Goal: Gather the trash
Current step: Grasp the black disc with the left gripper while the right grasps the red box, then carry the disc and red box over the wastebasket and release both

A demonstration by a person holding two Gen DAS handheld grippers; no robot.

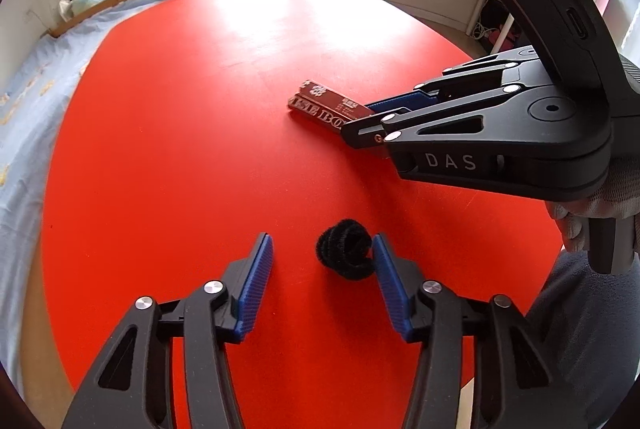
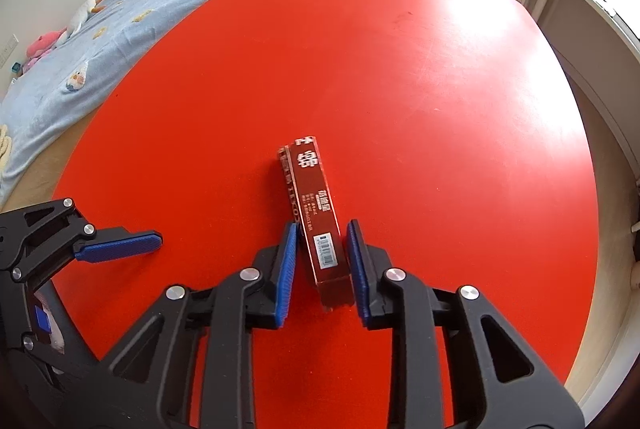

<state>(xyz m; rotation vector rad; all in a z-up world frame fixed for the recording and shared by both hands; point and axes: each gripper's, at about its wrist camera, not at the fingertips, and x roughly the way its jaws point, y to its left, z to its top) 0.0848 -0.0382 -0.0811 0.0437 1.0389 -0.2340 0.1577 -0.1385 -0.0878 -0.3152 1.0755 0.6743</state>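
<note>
Blue pads of the left gripper (image 1: 322, 261) stand wide apart around a black fuzzy coil (image 1: 345, 248), which lies off-centre, touching or nearly touching the right-hand pad. Shifting that gripper sideways to centre the coil before squeezing should keep it from rolling out. Farther ahead on the red table (image 1: 200, 89), the right gripper (image 2: 322, 257) straddles the near end of a dark red carton (image 2: 316, 213); whether its pads grip yet I cannot tell. Closing squarely on the long sides should hold it level.
</note>
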